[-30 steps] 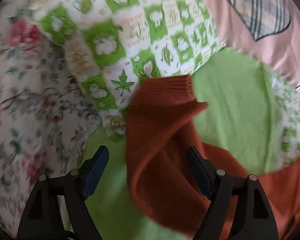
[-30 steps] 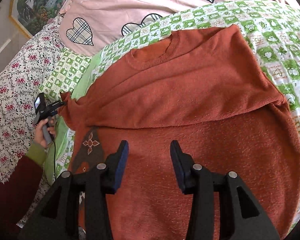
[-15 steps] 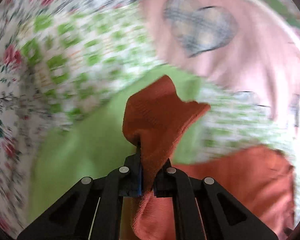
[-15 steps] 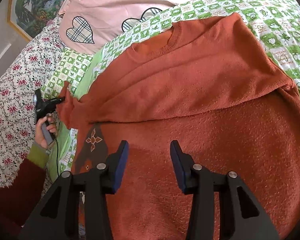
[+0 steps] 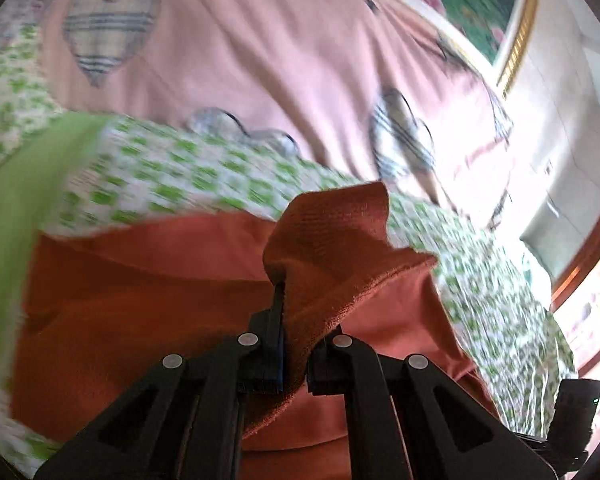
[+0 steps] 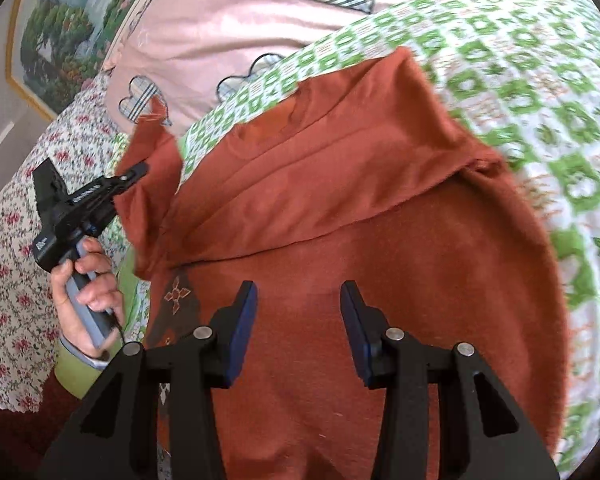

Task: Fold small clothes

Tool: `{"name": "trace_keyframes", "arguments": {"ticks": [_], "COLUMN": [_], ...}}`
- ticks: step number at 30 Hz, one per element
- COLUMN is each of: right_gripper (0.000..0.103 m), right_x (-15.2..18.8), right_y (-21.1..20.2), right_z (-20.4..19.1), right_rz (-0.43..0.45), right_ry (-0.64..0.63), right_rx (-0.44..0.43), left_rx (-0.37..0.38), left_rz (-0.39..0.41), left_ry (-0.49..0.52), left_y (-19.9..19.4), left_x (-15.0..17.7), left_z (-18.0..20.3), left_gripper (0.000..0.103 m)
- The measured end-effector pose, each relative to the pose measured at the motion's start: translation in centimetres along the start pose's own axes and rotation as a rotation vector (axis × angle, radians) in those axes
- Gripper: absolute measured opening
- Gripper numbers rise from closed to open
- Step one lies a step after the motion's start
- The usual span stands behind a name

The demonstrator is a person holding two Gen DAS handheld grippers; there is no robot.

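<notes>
Left gripper [image 5: 296,344] clenched on sleeve cuff [image 5: 332,236] of rust-orange sweater [image 6: 380,260], lifted above garment body. Right gripper [image 6: 298,320] released (jaws apart), hovering over sweater spread on green-checked quilt [image 6: 540,100].

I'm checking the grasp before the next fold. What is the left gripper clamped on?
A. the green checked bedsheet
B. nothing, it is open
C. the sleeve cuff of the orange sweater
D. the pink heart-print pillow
C: the left gripper is shut on the sleeve cuff of the orange sweater.
</notes>
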State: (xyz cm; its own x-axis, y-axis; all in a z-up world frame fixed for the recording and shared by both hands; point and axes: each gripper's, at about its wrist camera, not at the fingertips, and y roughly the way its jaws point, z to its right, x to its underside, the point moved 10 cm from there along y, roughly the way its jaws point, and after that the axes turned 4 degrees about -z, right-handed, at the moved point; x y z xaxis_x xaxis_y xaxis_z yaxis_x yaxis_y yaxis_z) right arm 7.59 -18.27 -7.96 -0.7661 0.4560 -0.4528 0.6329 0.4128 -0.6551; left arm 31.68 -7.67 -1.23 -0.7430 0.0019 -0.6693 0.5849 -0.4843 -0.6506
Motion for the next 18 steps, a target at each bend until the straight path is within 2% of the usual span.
{"name": "trace_keyframes", "arguments": {"ticks": [8,10,12,14,15,17,18], "right_gripper": [0.045,0.045,0.045,0.045,0.046,0.051,0.051], "right_x": [0.0,-0.2,-0.4,-0.8,-1.1,-1.7,-2.2], "right_y": [-0.9,-1.1,-1.0,-0.8,-0.6,-0.1,0.2], "right_z": [2.1,2.5,2.7,3.0,3.1,3.0,2.8], "right_rz": [0.02,0.026,0.03,0.03,0.029,0.032,0.034], "right_ry": [0.044,0.051,0.061,0.073,0.079,0.085,0.086], "right_rx": [0.013,0.013,0.016,0.02,0.02,0.011,0.008], "left_rx": [-0.039,-0.031,-0.031,-0.012,-0.004,-0.005,-0.007], "left_rz": [-0.106,-0.137,-0.152,-0.17,-0.171,-0.172,-0.16], "left_ry": [0.111,0.125,0.143,0.147,0.147,0.148,0.148], "left_y": [8.8,10.1,10.5,10.1,9.6,8.3,7.1], "left_x": [4.9,6.0,6.9,7.4,7.7,7.8,7.8], "left_z": [5.9,6.6,6.9,7.0,7.0,6.6,6.2], "left_gripper": [0.006,0.006,0.011,0.024,0.028,0.055,0.059]}}
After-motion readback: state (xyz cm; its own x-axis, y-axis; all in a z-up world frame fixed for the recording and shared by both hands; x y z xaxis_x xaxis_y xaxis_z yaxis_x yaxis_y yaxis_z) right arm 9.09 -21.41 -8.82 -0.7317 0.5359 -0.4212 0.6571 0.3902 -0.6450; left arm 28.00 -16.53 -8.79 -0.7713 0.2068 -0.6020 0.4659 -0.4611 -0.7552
